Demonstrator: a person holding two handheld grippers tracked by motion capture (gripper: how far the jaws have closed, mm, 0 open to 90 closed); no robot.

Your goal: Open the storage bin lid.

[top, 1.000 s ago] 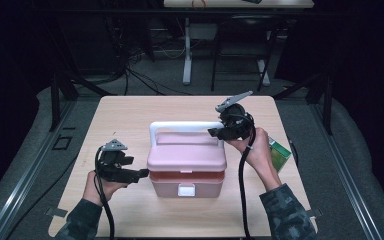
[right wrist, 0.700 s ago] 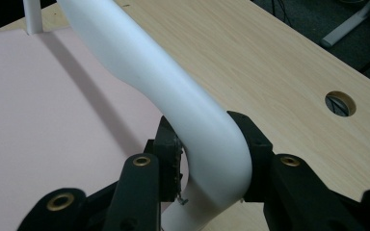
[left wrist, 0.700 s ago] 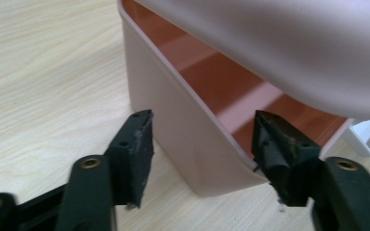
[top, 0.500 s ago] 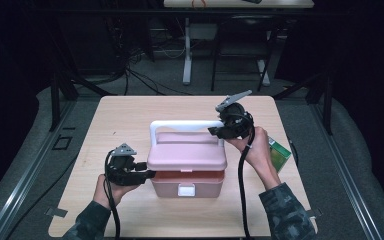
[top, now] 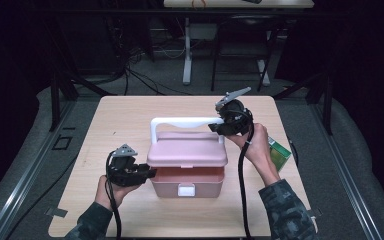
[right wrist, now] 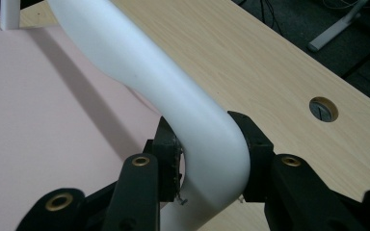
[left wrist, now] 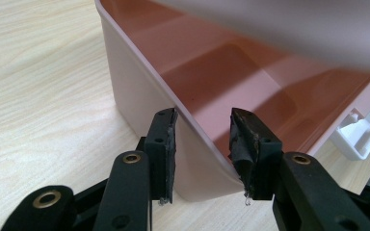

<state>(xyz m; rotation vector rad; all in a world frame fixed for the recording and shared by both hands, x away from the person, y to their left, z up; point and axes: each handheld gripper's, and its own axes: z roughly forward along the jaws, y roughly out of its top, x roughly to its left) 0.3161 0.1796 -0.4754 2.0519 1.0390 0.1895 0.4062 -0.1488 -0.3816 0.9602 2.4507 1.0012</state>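
- At the lower left of the high view, my left gripper [top: 147, 172] sits low against the left end of the pink box [top: 187, 182], which stands mid-frame on the worktop [top: 125, 115].
- In the left gripper view, my left fingers [left wrist: 166, 144] have just been closing and now straddle the box's thin side wall at its corner, one finger outside, the other inside over the reddish interior. I cannot tell whether both pads press the wall yet.
- The lid [top: 186, 149] is tilted above that rim, raised, with the white latch [top: 186, 189] on the box's front wall.
- The box's long axis runs left to right across the frame, and the white handle [top: 185, 122] follows it along the lid's far edge.
- At the upper right, my right gripper [top: 219, 127] pinches the handle's right bend; in the right gripper view, those fingers [right wrist: 250, 139] clamp the white curve from both sides.
- I judge the next move turns on this: base pinned at left, lid lifting from right.
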